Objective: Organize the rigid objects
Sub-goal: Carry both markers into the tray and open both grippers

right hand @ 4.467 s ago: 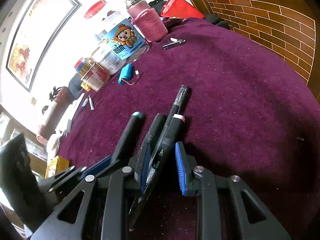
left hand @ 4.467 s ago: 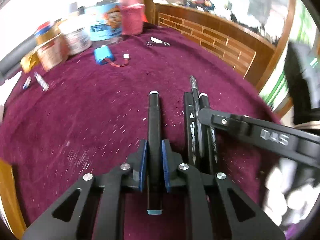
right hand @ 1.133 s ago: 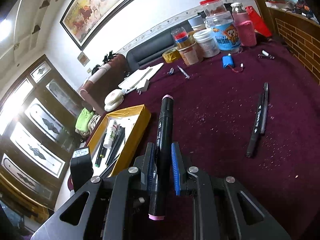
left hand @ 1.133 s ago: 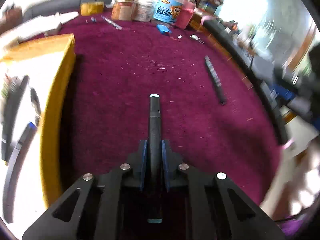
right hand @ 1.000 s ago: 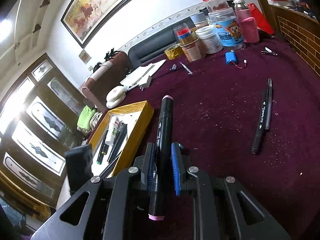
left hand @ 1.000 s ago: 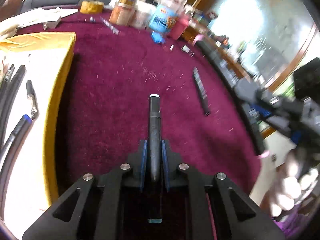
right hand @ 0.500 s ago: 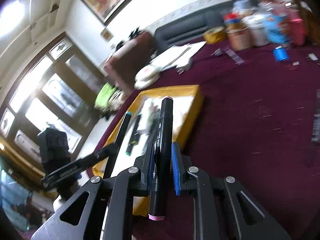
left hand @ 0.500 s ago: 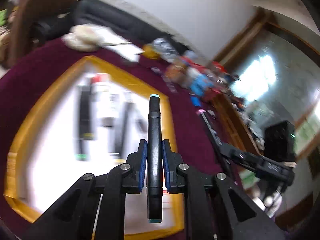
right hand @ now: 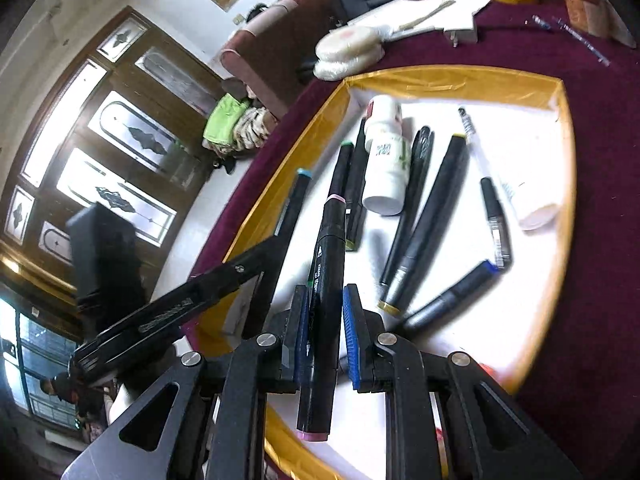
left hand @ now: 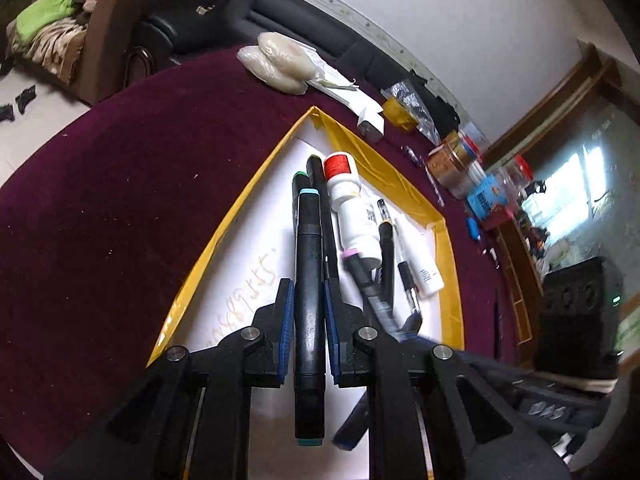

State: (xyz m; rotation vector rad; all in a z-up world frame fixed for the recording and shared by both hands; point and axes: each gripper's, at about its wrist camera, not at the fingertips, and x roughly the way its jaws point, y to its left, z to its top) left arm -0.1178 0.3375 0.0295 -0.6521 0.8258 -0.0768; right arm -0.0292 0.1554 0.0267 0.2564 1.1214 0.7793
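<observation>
The left hand-held gripper (left hand: pixel 307 312) is clamping a teal-capped marker (left hand: pixel 308 280) over the yellow tray (left hand: pixel 224 236); the right hand-held gripper (right hand: pixel 325 328) is gripping a pink-capped marker (right hand: pixel 326 300) just beside it; several pens and a white bottle (right hand: pixel 386 160) are already lying inside; both markers are awaiting release onto the tray, not the maroon tabletop (left hand: pixel 120 184).

A maroon cloth covers the desk (left hand: pixel 120 200). Beyond the tongs runs a white wall (left hand: pixel 460 20), with a dark sofa (left hand: pixel 248 8) below it. Left of the tongs, a wooden door (right hand: pixel 112 132) with patterned glass panes lets daylight in.
</observation>
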